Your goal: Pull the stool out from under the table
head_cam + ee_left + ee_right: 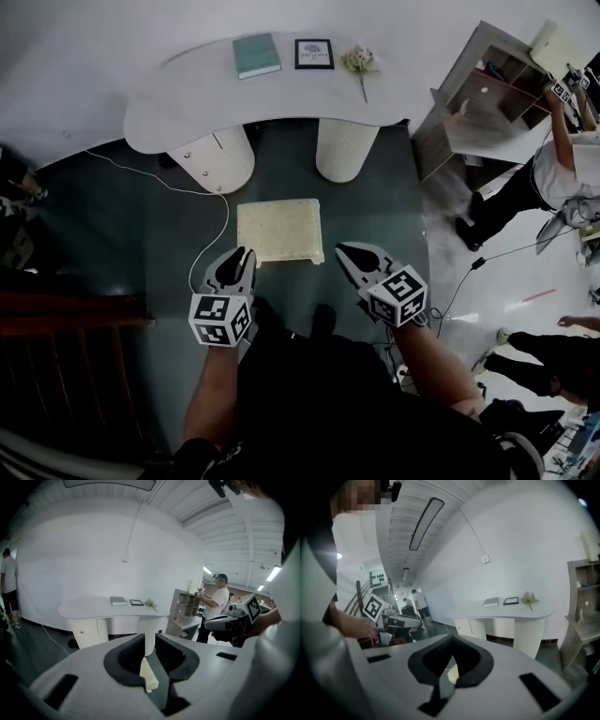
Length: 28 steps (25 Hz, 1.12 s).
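Cream stool out in front of the white table on dark green floor, your left gripper narrowly parted on nothing, your right gripper pressed together, both before the table, shelf unit right of the table.

Cream square stool, upright, clear of white table

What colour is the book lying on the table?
The book is teal; the head view shows it best.

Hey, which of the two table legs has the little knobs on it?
The wider leg at the head view's left, with small round knobs on its front; the other leg is a plain ribbed column.
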### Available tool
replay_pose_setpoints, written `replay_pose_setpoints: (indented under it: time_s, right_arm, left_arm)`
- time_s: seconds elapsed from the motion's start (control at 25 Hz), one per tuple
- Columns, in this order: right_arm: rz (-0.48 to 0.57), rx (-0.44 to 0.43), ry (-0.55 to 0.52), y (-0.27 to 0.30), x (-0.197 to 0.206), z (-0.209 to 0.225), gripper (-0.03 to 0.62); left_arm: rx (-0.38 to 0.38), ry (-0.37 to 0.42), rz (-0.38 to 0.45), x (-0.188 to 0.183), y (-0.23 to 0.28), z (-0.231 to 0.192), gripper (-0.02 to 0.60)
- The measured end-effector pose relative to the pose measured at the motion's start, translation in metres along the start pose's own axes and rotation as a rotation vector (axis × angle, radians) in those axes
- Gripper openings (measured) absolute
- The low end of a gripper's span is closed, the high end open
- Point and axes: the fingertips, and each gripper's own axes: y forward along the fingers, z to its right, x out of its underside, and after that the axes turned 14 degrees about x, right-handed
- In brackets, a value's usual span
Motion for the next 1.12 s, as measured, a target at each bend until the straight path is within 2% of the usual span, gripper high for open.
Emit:
replay_pose_setpoints:
  time_s: [0.2, 0.4, 0.6, 0.72, 0.84, 0.96, 1.12]
  right_arm:
    - [0.055, 0.015, 0.022, -0.021, -0.008, 0.021, 0.005]
    - [0.125, 0.046, 0.005, -0.031, -0.027, 0.026, 0.005]
    - [0.19, 0.051, -0.037, -0.033, -0.066, 0.012, 0.003]
    - [0.247, 0.046, -0.079, -0.036, -0.097, -0.002, 0.003]
    - [0.299, 0.031, -0.143, -0.041, -0.125, -0.02, 0.003]
    - [0.321, 0.041, -0.223, -0.041, -0.141, -0.032, 0.003]
    - [0.297, 0.071, -0.183, -0.029, -0.144, -0.034, 0.003]
  left_arm:
    - [-0.013, 0.044, -0.004, -0.014, -0.003, 0.024, 0.049]
    - [-0.04, 0.059, 0.033, -0.033, -0.015, 0.015, 0.009]
    - [-0.037, 0.13, 0.084, -0.065, -0.022, 0.002, 0.0]
    - [-0.06, 0.154, 0.137, -0.085, -0.033, -0.007, 0.0]
    - [-0.089, 0.125, 0.204, -0.102, -0.045, -0.02, 0.0]
    - [-0.079, 0.087, 0.242, -0.11, -0.053, -0.031, 0.0]
    - [-0.052, 0.111, 0.21, -0.115, -0.056, -0.042, 0.0]
